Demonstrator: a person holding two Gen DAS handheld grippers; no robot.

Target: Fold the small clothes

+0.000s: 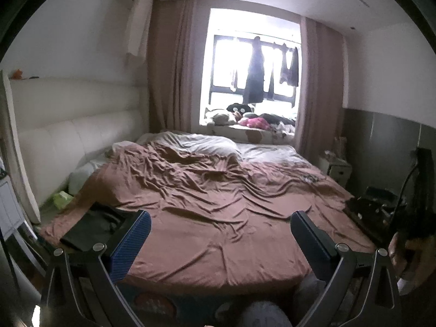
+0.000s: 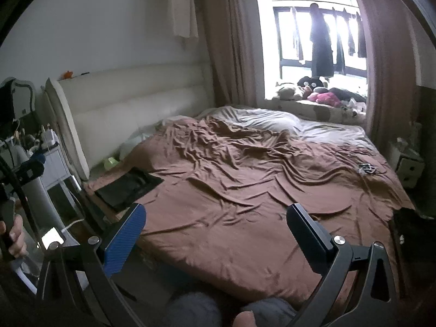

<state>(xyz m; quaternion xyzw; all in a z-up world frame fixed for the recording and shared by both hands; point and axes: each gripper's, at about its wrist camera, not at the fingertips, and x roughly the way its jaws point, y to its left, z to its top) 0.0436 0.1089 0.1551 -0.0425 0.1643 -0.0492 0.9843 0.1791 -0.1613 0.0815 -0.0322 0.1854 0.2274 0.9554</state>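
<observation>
A: Left gripper (image 1: 220,234) and right gripper (image 2: 216,227) are both held spread wide, nothing pinched, above the brown sheet (image 1: 218,204).

B: Yep, and a dark folded garment (image 1: 94,224) is laid at the bed's left corner, headboard (image 1: 68,136) behind.

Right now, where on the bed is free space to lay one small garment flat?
The brown sheet is bare between the folded black garment and the small dark item. The near-left corner holds that garment; the windowsill is crowded with toys.
</observation>
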